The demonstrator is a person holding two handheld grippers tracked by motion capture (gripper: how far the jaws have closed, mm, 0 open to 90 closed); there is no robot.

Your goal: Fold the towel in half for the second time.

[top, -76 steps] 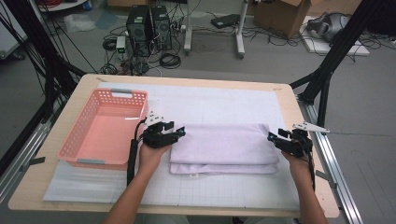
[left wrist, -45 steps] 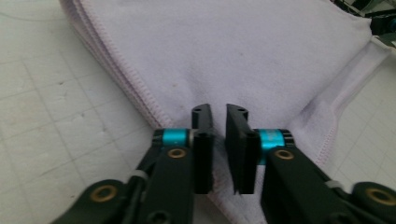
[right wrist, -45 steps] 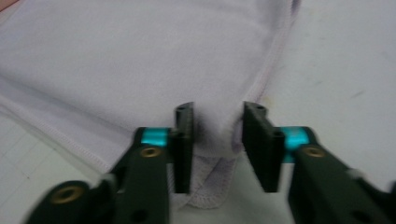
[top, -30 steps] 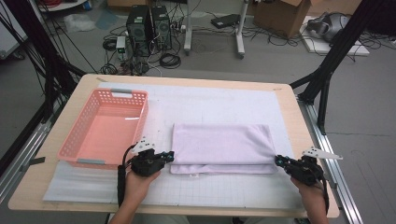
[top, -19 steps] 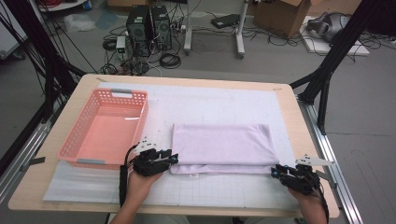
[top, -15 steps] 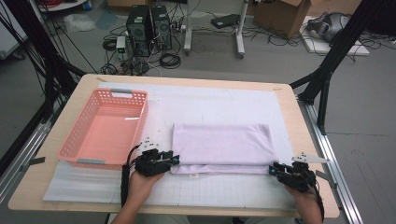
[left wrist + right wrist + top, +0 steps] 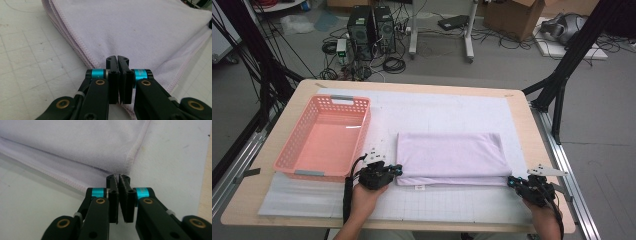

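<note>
The folded lilac towel (image 7: 451, 158) is lying flat on the white gridded mat (image 7: 442, 112), right of the centre of the table (image 7: 518, 117). Its long axis is running left to right across the table, parallel to the near edge. The folded layers are showing as stacked hems along the near long side and at the left short end; in the left gripper view those hems (image 7: 75, 47) are running diagonally away from the jaws.

The left gripper (image 7: 396, 170) is sitting at the near left corner of the towel. Its jaws are standing pressed together, with towel fabric (image 7: 140, 32) directly under and beyond their tips; whether a layer is pinched between them cannot be told.

The right gripper (image 7: 510, 181) is sitting at the near right corner. Its jaws have just been closing and are now standing almost together at the corner fold (image 7: 130, 157); whether fabric is caught between them cannot be told either.

A pink basket (image 7: 294, 152) is standing just left of the towel, near the left gripper. Bare mat is lying open beyond the far long edge and along the near strip. To the right, only a narrow band of mat and bare wood is separating the towel from the table edge.
</note>
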